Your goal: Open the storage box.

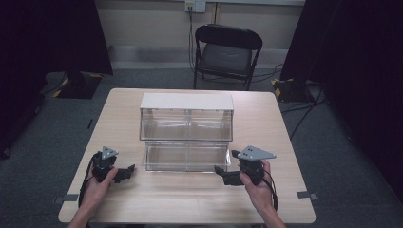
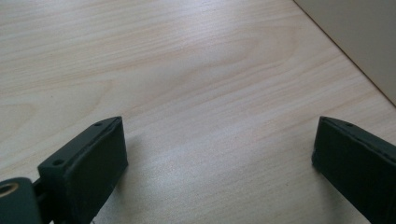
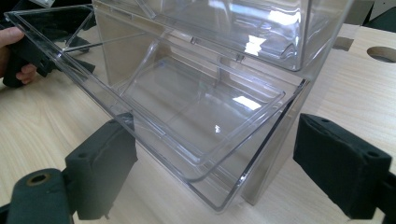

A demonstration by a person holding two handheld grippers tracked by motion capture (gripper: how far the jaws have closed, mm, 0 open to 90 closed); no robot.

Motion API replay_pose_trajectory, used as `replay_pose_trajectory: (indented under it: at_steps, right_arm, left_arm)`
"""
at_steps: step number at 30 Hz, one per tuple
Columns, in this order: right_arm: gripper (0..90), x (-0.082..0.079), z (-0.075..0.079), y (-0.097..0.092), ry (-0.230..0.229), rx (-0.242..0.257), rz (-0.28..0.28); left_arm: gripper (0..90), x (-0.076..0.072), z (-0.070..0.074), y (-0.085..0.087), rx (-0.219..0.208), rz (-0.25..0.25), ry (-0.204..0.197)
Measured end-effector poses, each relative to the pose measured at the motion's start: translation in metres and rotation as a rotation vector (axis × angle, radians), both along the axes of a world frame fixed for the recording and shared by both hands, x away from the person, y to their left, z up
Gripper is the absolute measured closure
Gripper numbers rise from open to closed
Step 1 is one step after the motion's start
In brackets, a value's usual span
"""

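A clear plastic two-tier bin (image 1: 186, 124) with a white top stands mid-table. Its lower drawer (image 1: 186, 157) is tilted out toward me and looks empty; in the right gripper view the drawer (image 3: 187, 102) hangs below the closed upper compartment (image 3: 224, 23). My right gripper (image 1: 224, 162) is open at the drawer's right front corner. In its own view the right gripper (image 3: 215, 140) straddles that corner, the left jaw close against the rim. My left gripper (image 1: 127, 172) is open, left of the drawer and apart from it. In its own view the left gripper (image 2: 219, 140) has bare wood between its jaws.
The light wooden table (image 1: 190, 202) has bare room in front of the bin and at both sides. A black folding chair (image 1: 227, 52) stands beyond the far edge. Dark curtains hang at both sides and cables lie on the floor. A round hole (image 3: 383, 53) is cut in the tabletop.
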State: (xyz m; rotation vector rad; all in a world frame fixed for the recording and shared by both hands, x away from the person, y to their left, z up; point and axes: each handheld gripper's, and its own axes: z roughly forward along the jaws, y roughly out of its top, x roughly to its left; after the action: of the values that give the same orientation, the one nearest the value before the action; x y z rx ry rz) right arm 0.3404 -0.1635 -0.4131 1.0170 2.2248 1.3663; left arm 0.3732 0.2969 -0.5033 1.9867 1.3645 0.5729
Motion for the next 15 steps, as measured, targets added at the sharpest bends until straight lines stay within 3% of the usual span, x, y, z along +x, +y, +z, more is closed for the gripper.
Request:
replay_pose_trajectory:
  at_steps: [15]
  right_arm:
    - [12.7,0.0023,0.0065,0.0002,-0.016,0.022,0.010]
  left_arm:
    - [2.6,0.0001,0.0001,0.0002,0.005,-0.002,-0.001]
